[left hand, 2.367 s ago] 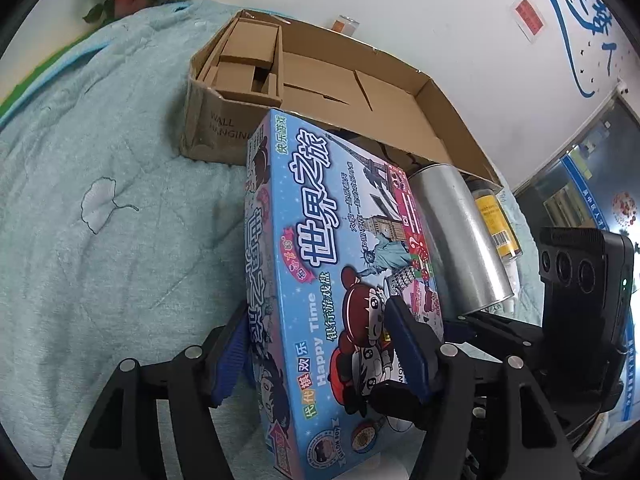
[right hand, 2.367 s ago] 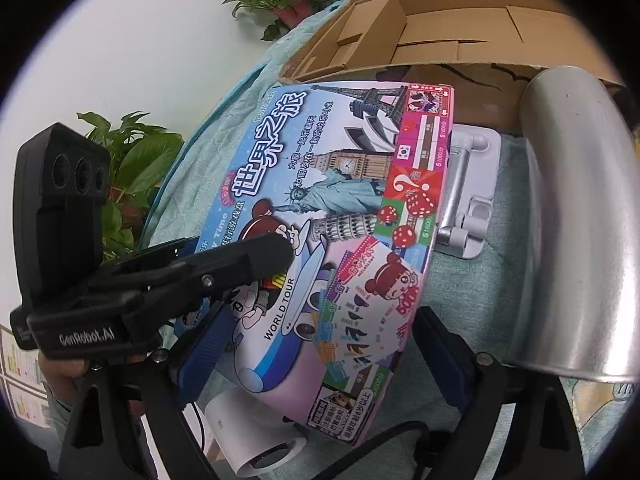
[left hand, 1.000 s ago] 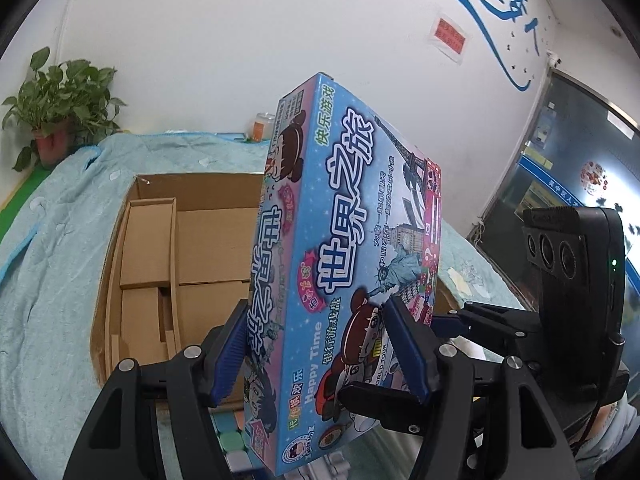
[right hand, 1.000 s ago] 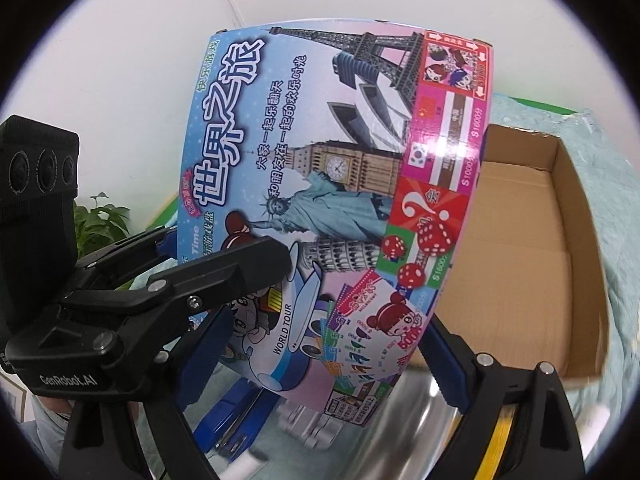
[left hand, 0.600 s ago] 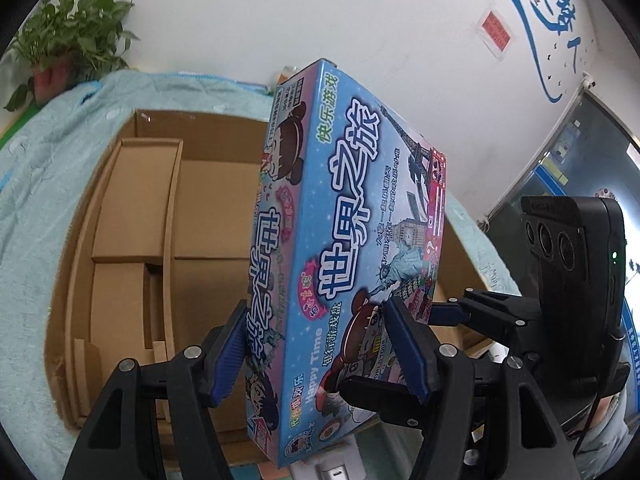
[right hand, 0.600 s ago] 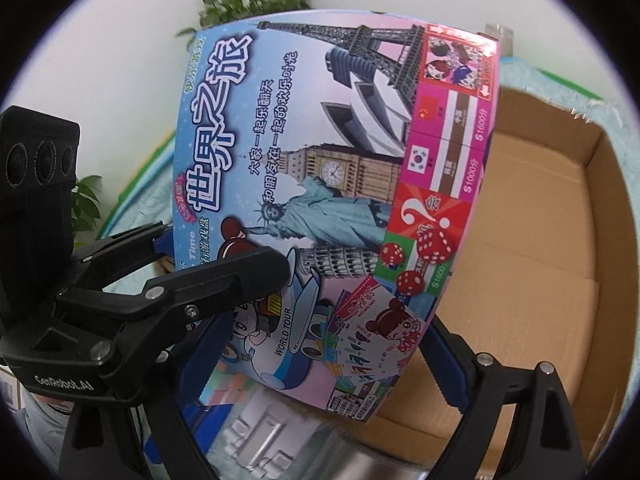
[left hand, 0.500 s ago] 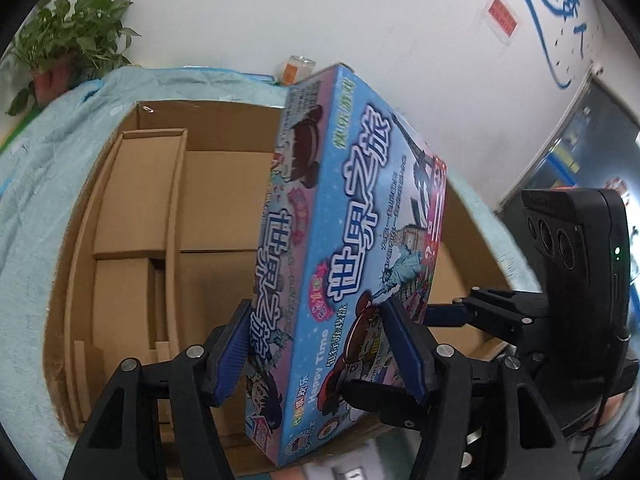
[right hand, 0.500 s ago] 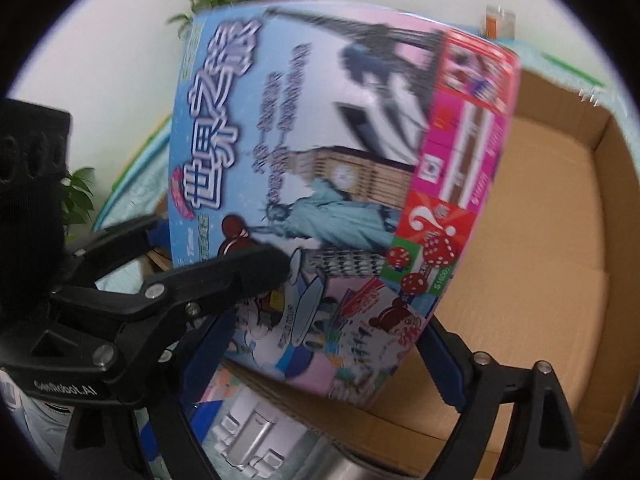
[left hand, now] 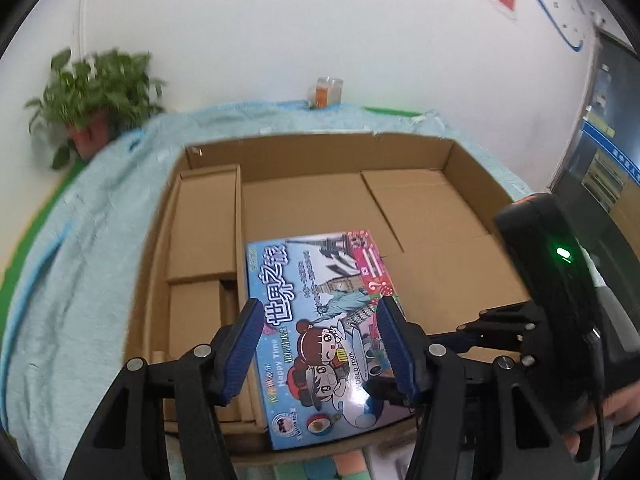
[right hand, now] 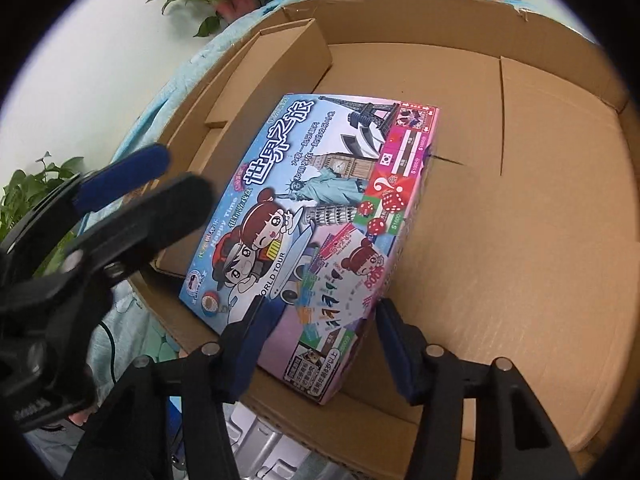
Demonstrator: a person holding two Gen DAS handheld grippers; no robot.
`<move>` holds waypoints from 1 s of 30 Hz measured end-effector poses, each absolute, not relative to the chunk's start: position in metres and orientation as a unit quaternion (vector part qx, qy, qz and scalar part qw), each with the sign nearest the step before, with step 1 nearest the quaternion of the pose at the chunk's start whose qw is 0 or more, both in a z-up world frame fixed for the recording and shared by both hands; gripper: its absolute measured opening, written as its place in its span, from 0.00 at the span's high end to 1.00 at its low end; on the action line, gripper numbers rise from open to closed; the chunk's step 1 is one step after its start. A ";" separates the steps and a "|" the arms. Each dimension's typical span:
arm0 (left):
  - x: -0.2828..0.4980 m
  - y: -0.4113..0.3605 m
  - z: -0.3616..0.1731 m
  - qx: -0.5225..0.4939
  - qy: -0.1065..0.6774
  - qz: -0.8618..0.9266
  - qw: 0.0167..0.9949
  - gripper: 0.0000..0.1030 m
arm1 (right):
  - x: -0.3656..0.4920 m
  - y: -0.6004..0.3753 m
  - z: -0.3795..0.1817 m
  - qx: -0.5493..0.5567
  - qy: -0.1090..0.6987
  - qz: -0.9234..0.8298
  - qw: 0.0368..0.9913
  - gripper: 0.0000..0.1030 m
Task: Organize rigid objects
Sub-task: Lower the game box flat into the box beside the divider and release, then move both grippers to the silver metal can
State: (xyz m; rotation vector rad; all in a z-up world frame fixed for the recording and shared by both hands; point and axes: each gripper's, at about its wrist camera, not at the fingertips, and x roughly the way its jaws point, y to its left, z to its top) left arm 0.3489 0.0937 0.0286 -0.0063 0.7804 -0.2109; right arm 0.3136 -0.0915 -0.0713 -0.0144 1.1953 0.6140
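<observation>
The left gripper (left hand: 320, 344) has its jaws spread, the blue pads standing either side of the near end of the board game box (left hand: 320, 320) without visibly pressing it; its left pad (left hand: 242, 344) sits over the divider edge and the right pad (left hand: 394, 344) over the box's printed lid. The right gripper (right hand: 320, 344) is likewise spread, its pads flanking the near right corner of the board game box (right hand: 316, 216), with a gap showing on both sides.

The board game box lies flat, lid up, on the floor of the cardboard carton (left hand: 440, 216). Its long left side runs just beside the carton's inner divider (left hand: 239, 216), and its near end is close to the carton's near wall. To the right of the box the carton floor (right hand: 520, 220) is bare cardboard with flap seams.

Left of the divider, inside the carton, sit folded cardboard inserts (left hand: 204, 216). The carton stands on a pale blue cloth (left hand: 80, 248) covering the surface. Beyond the carton's far left corner is a potted plant (left hand: 96, 92), and beyond its far wall, against the white wall, a small jar with an orange label (left hand: 329, 92). In the right wrist view the left gripper's black body (right hand: 100, 240) reaches in from the carton's left side.
</observation>
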 end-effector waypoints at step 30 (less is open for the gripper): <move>0.108 0.021 0.058 -0.022 0.380 -0.037 0.924 0.01 | 0.069 -0.195 -0.014 0.002 0.374 0.083 0.923 0.15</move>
